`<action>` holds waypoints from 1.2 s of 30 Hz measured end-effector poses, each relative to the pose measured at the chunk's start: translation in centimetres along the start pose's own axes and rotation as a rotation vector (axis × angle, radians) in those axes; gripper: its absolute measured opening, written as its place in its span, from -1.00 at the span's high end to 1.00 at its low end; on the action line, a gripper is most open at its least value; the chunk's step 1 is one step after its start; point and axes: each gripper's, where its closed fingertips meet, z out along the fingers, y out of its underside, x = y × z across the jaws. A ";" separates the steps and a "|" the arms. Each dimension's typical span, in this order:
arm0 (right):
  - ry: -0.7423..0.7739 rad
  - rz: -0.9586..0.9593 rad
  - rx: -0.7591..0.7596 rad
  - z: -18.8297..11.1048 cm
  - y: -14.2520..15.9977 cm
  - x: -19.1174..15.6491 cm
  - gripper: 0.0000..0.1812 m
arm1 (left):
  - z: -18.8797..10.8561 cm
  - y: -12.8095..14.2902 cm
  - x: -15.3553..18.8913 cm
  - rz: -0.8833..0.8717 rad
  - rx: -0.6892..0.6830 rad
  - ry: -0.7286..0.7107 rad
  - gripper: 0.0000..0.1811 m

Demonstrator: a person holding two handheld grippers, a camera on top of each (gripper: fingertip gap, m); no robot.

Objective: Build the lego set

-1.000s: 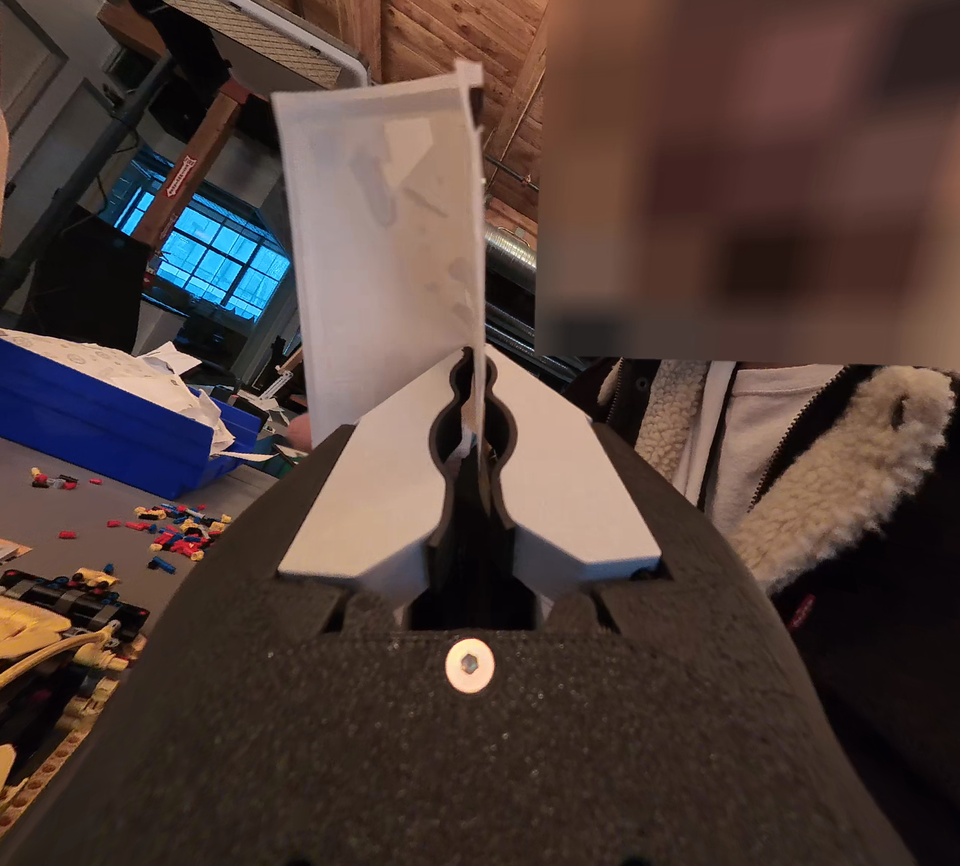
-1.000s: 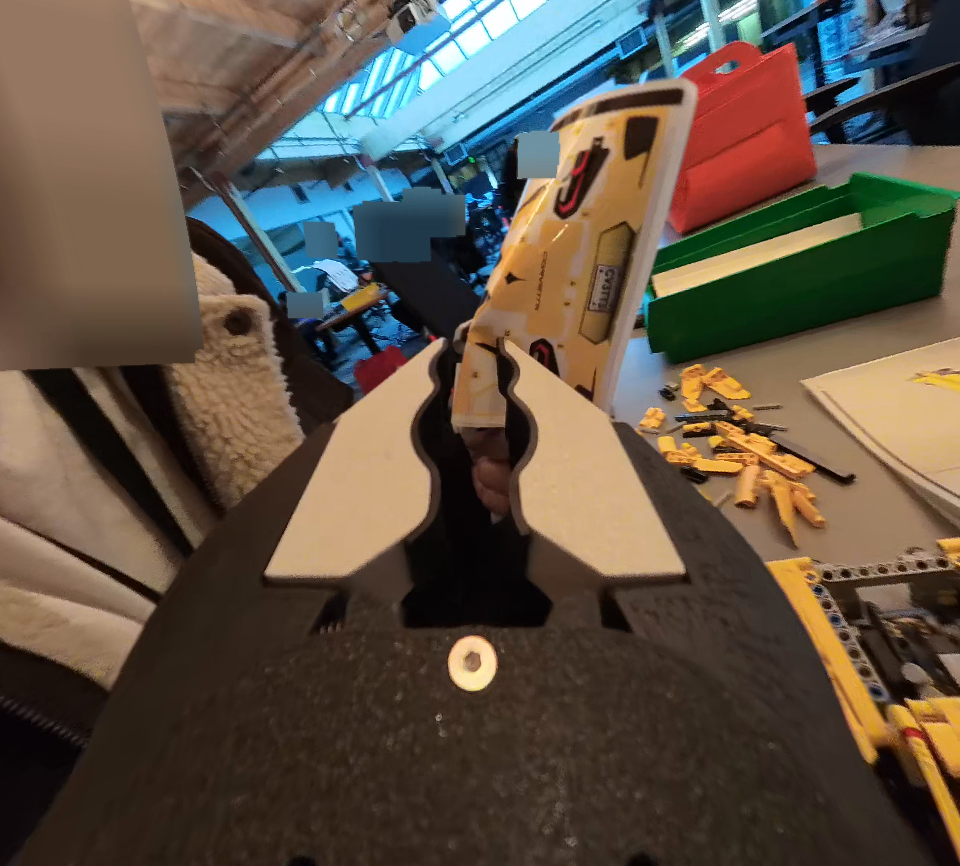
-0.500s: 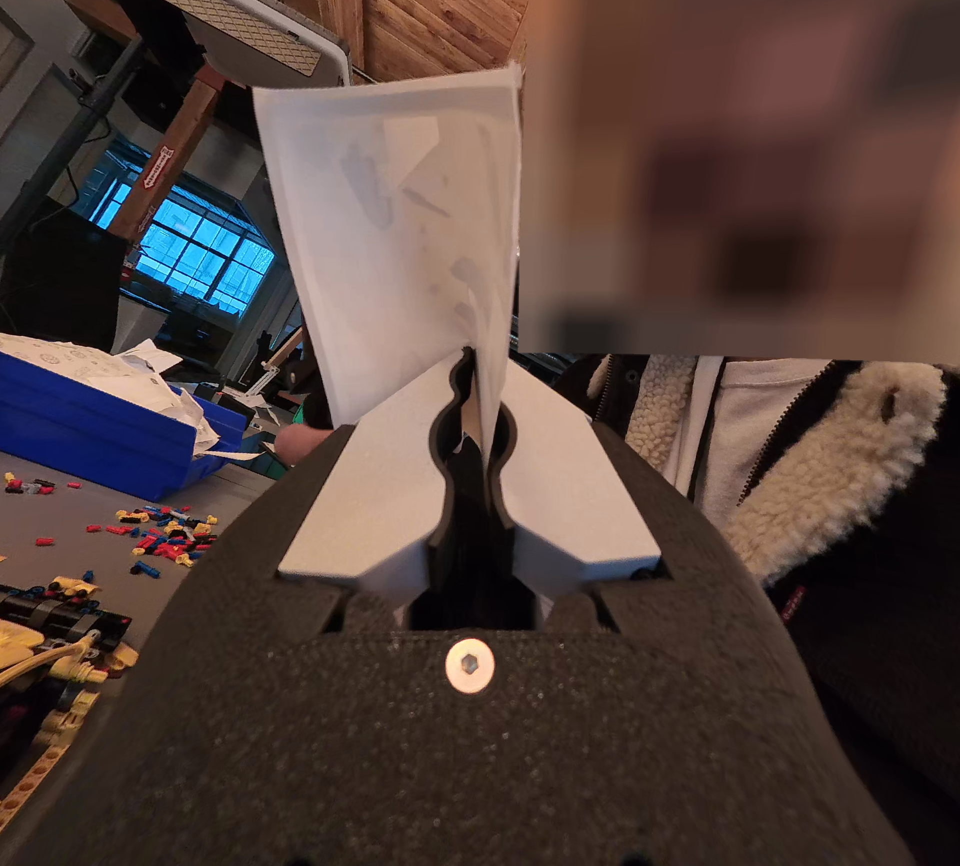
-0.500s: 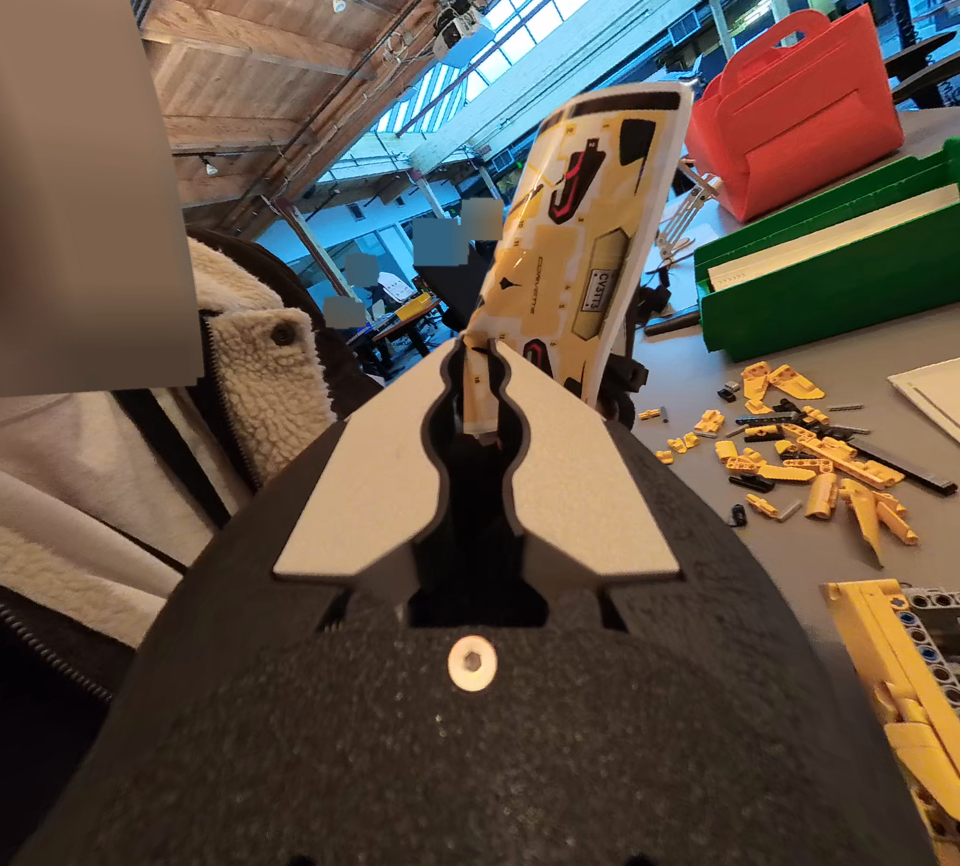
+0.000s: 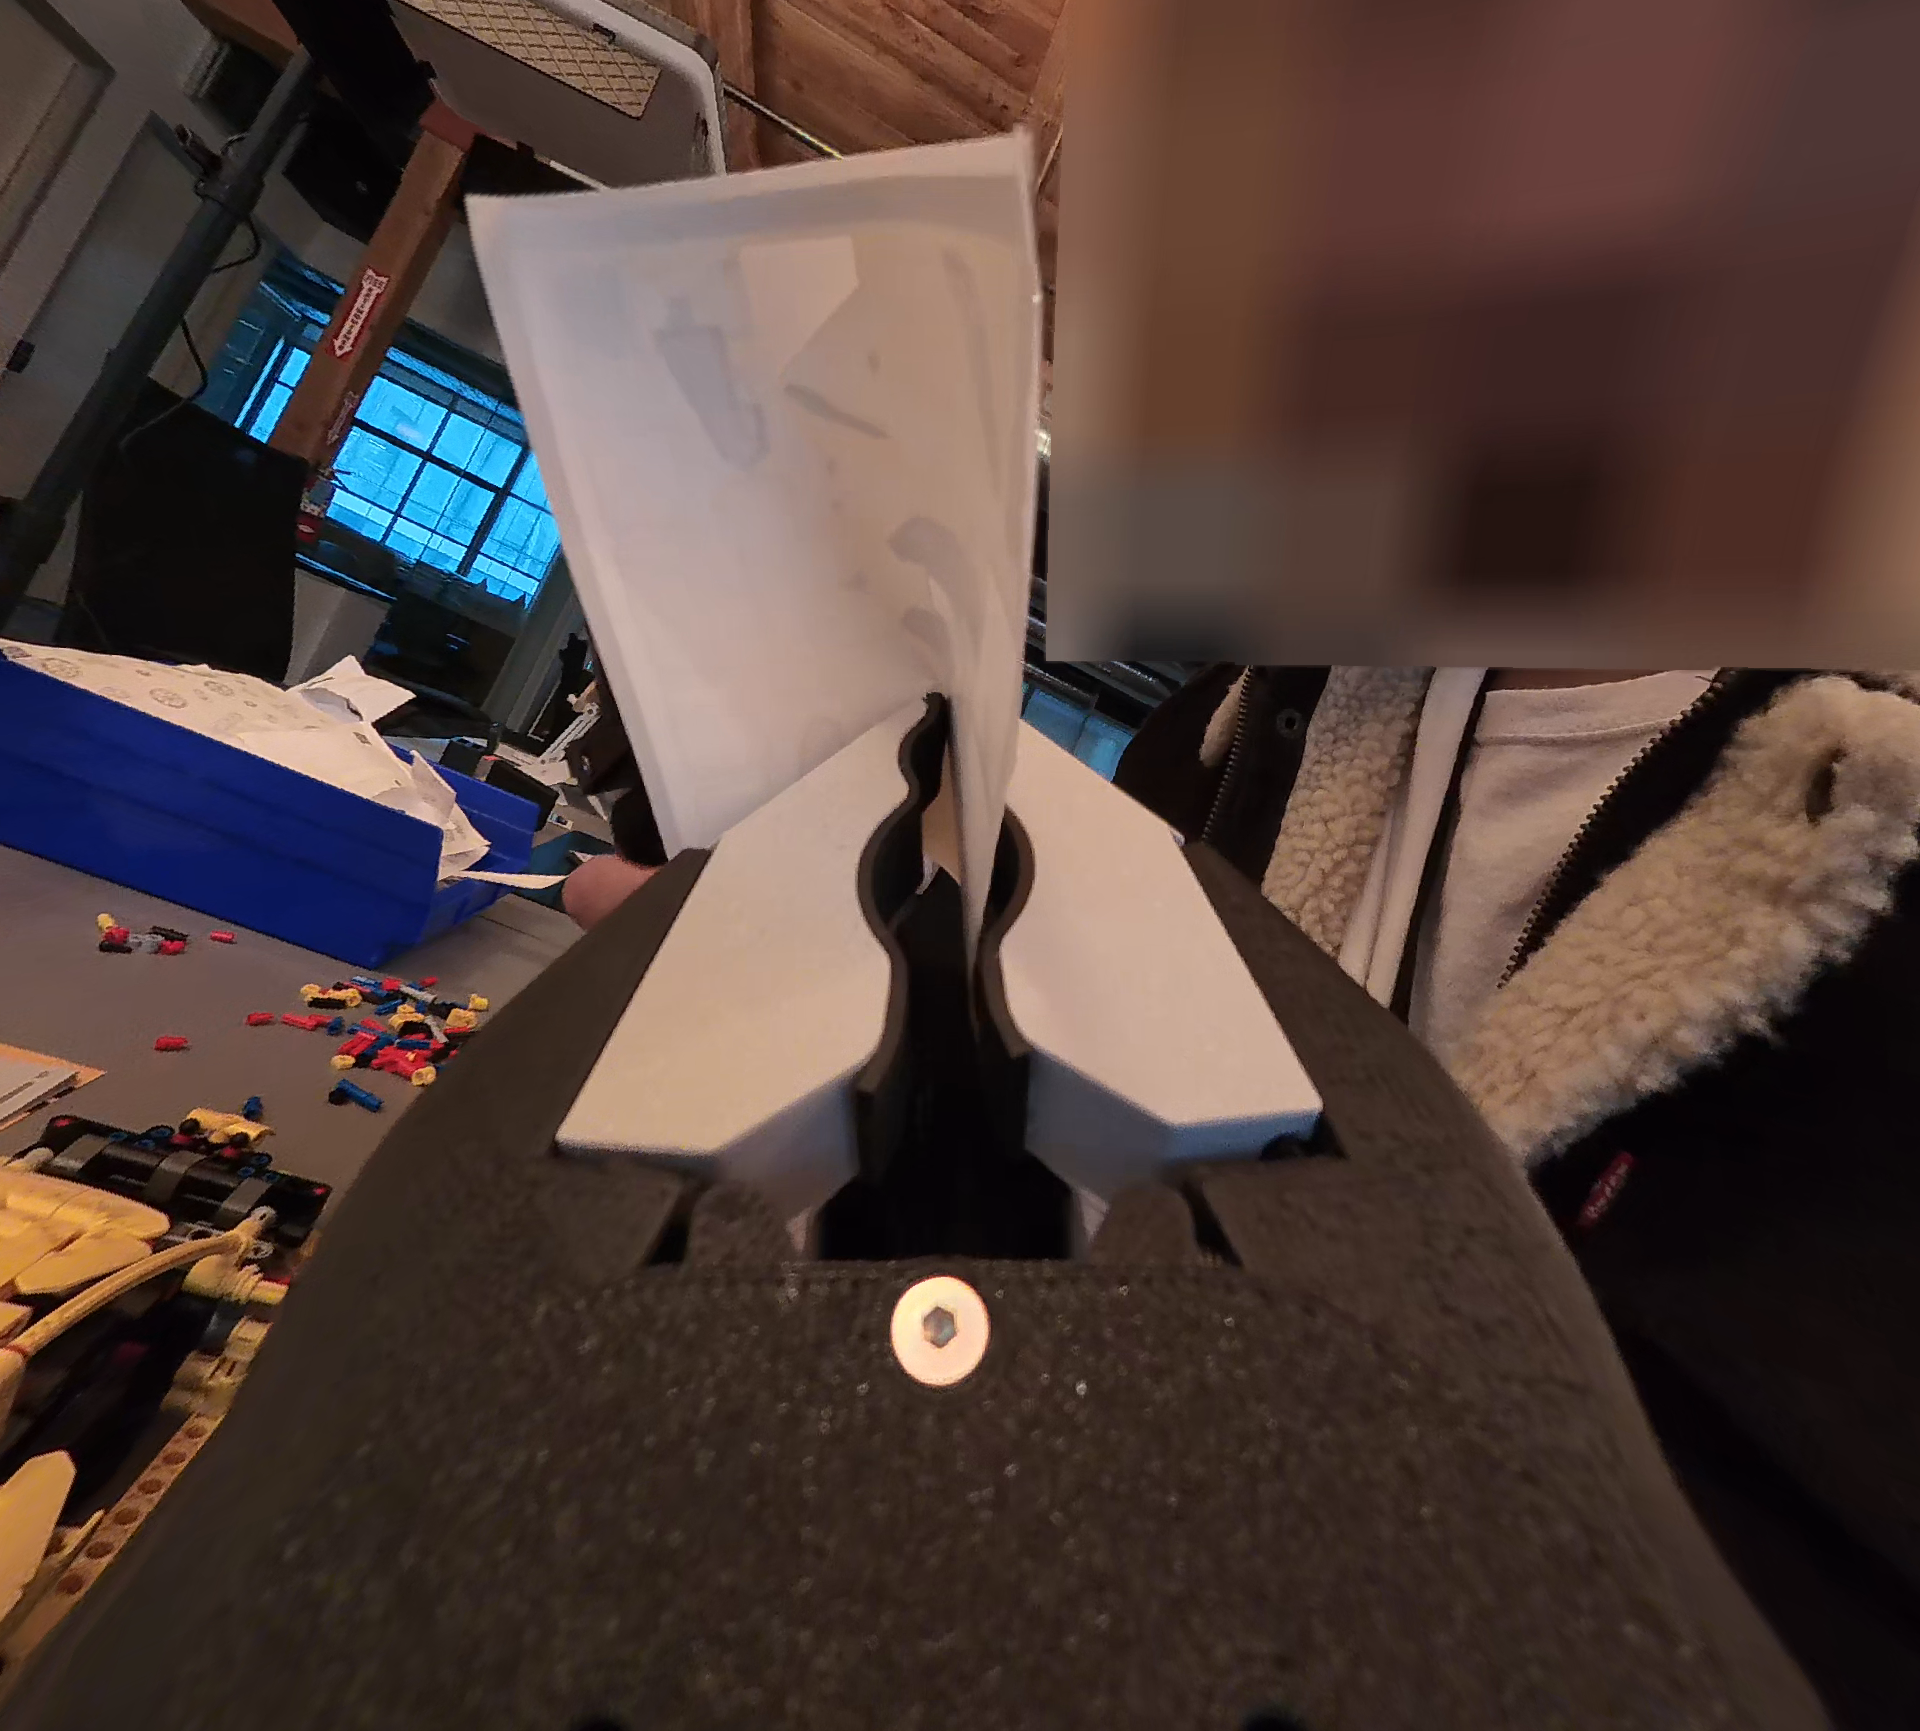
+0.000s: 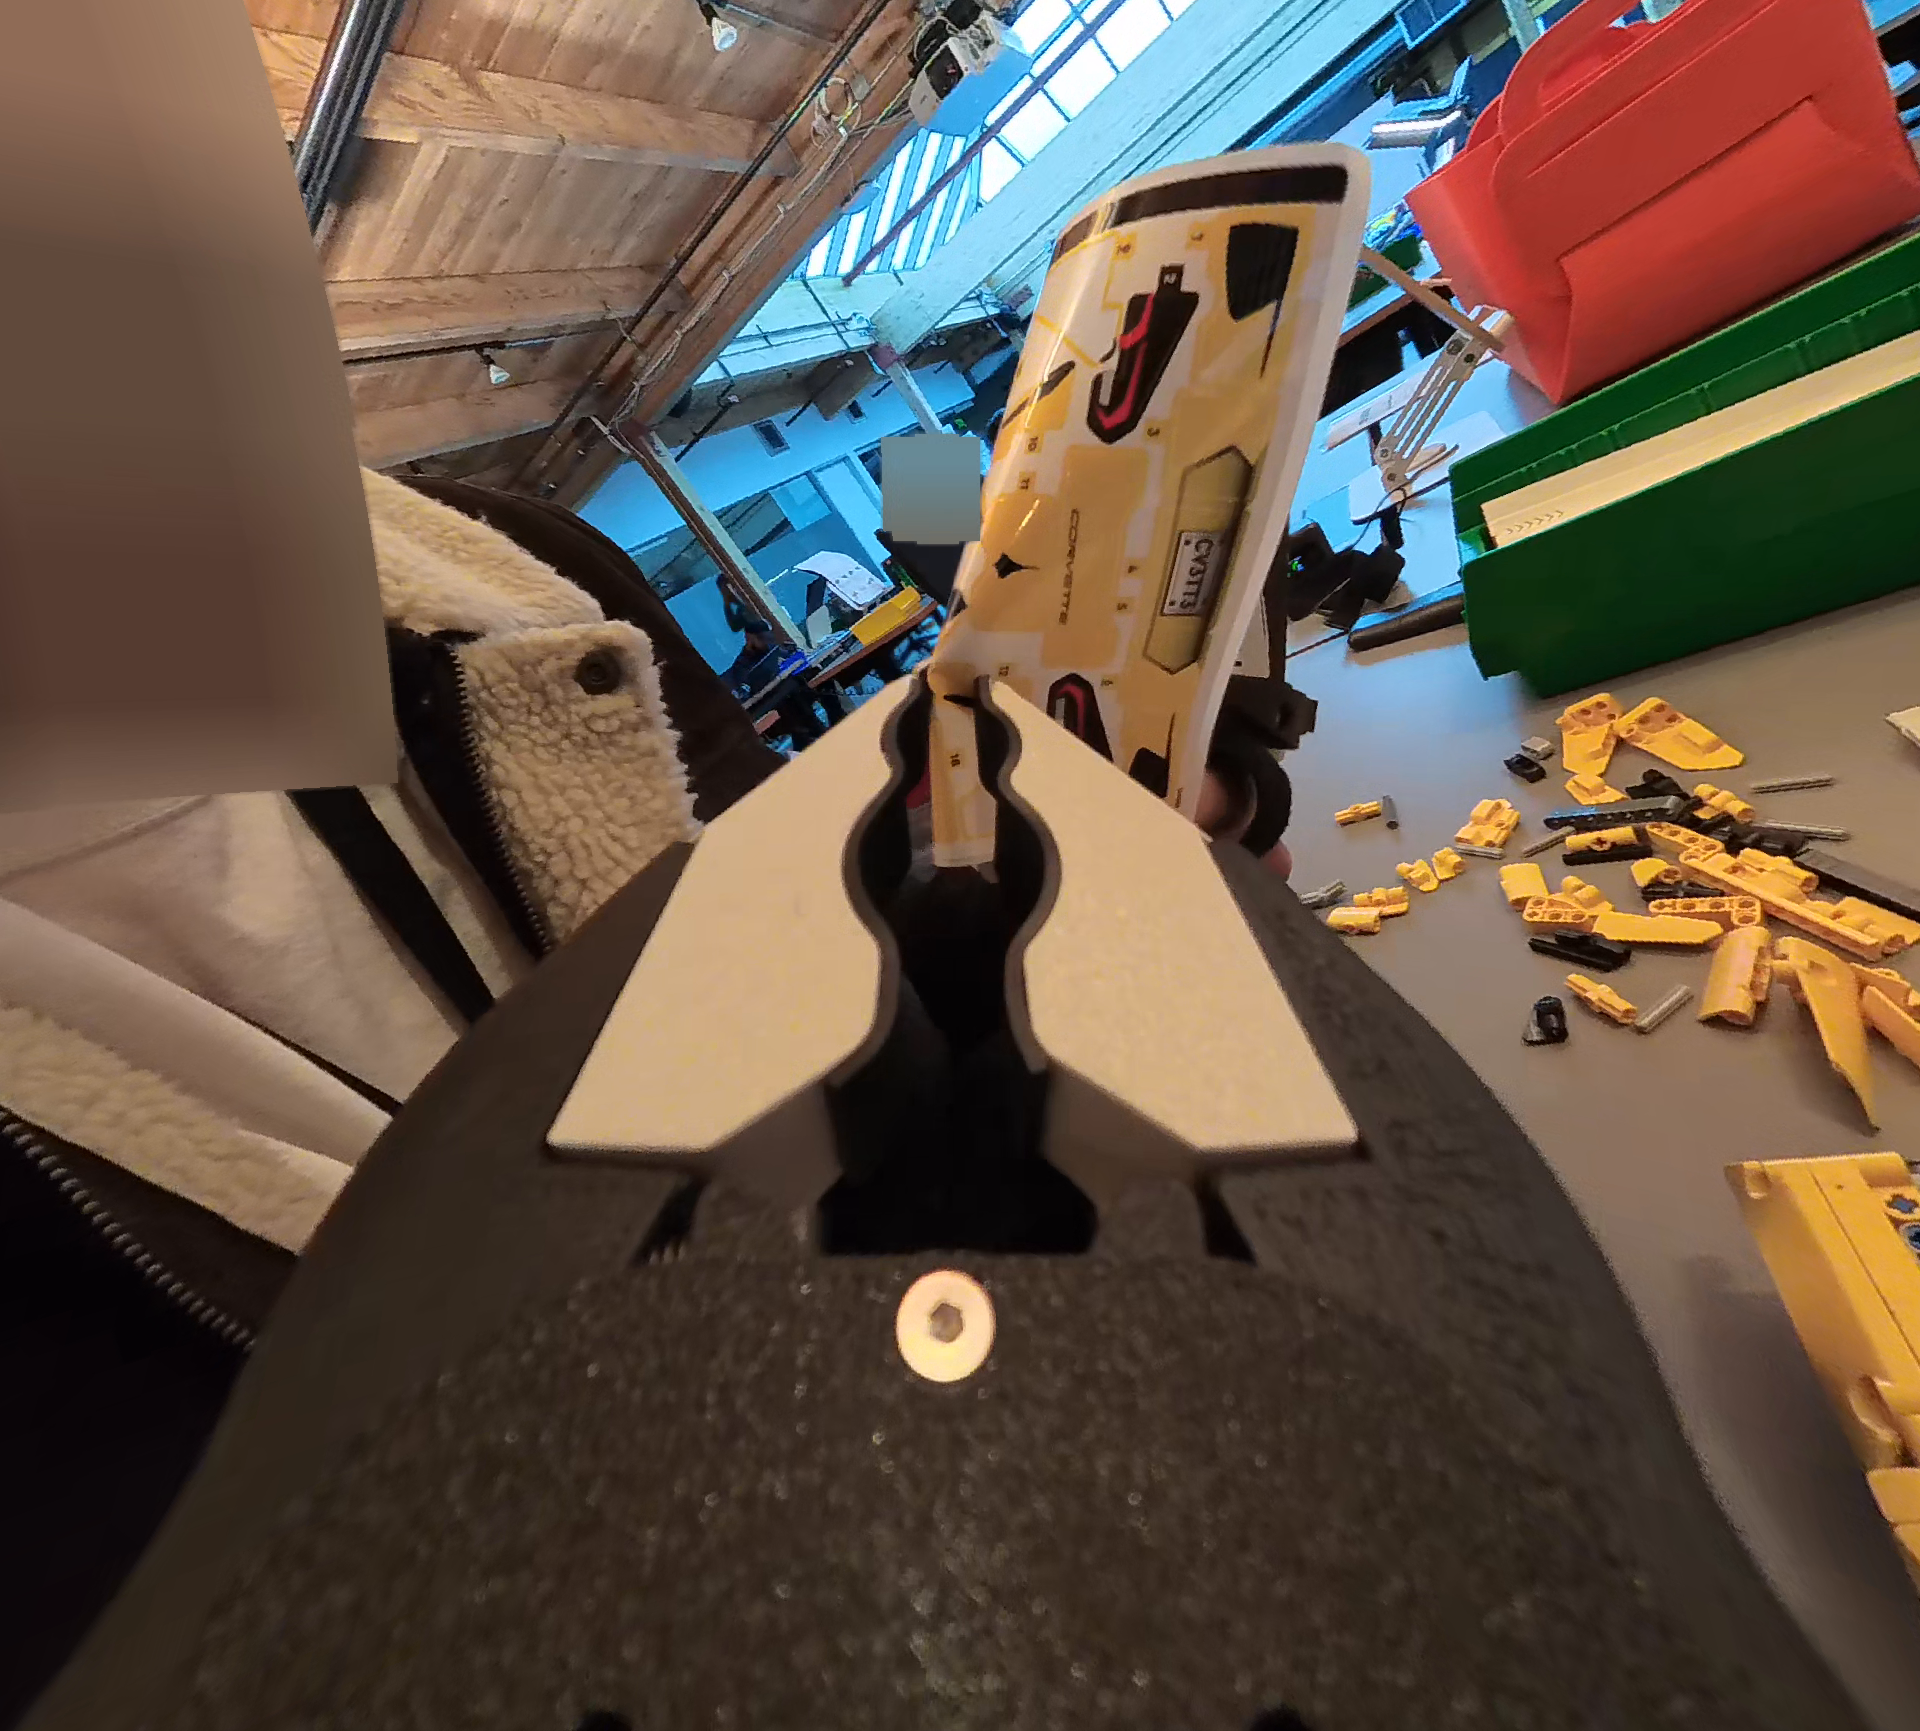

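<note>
**Both grippers hold one sticker sheet up in the air**

The left gripper (image 5: 951, 746) is closed on the lower edge of the sticker sheet (image 5: 790, 476). From this side only the plain white back of the sheet shows. The sheet stands up from the fingertips and leans a little to the left.

The right gripper (image 6: 956, 705) is pinched on a peeled strip at the bottom corner of the same sticker sheet (image 6: 1153, 476). Here the printed side shows, yellow with black and red shapes. The sheet rises up and to the right of the fingertips, and the pinched strip hangs down between the fingers.

A person in a dark jacket with a fluffy cream collar (image 5: 1621, 933) is right behind the sheet.

On the left part of the gray desk (image 5: 208, 985) lie small red, blue and yellow pieces (image 5: 395, 1037). Behind them is a blue bin (image 5: 229, 829) with white paper in it. A black and yellow part of the lego car (image 5: 135, 1193) sits at the near left edge.

On the right part lie many yellow and black pieces (image 6: 1662, 881). A yellow built part (image 6: 1849, 1286) sits at the near right edge. Farther back are a green bin (image 6: 1704, 559) and a red bag (image 6: 1683, 154).
</note>
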 end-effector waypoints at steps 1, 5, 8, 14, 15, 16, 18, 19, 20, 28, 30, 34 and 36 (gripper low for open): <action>-0.008 0.006 0.001 0.0 0.0 -0.1 0.92 | 0.0 0.0 0.1 0.002 -0.002 0.001 1.00; -0.036 0.030 0.015 -0.1 0.0 -0.2 0.92 | 0.1 0.1 0.2 0.005 -0.007 0.006 1.00; -0.034 0.027 0.013 -0.1 0.0 -0.1 0.92 | 0.0 0.1 0.2 0.008 -0.011 0.004 1.00; -0.009 0.005 0.006 -0.1 0.1 0.1 0.93 | 0.0 0.2 0.1 0.012 -0.016 -0.008 1.00; 0.001 -0.006 0.004 -0.2 0.1 0.2 0.93 | 0.0 0.2 0.0 0.014 -0.017 -0.013 1.00; 0.014 -0.018 0.002 -0.2 0.1 0.3 0.93 | -0.1 0.2 -0.1 0.017 -0.019 -0.021 1.00; 0.043 -0.038 -0.007 -0.3 0.1 0.6 0.94 | -0.3 0.3 -0.4 0.022 -0.024 -0.041 1.00; 0.060 -0.052 -0.009 -0.3 0.2 0.8 0.94 | -0.4 0.3 -0.5 0.025 -0.028 -0.053 1.00; 0.078 -0.066 -0.014 -0.3 0.2 1.0 0.94 | -0.5 0.3 -0.7 0.027 -0.032 -0.066 1.00; 0.237 -0.205 -0.083 -0.6 1.0 2.8 0.97 | -1.6 0.9 -2.2 0.053 -0.100 -0.185 1.00; 0.273 -0.238 -0.111 -0.7 1.3 3.2 0.98 | -1.9 1.2 -2.5 0.064 -0.128 -0.217 1.00; 0.334 -0.305 -0.152 -0.8 1.8 3.9 0.99 | -2.5 1.6 -3.1 0.078 -0.172 -0.270 1.00; 0.361 -0.334 -0.166 -0.9 1.9 4.2 1.00 | -2.7 1.8 -3.3 0.087 -0.188 -0.293 1.00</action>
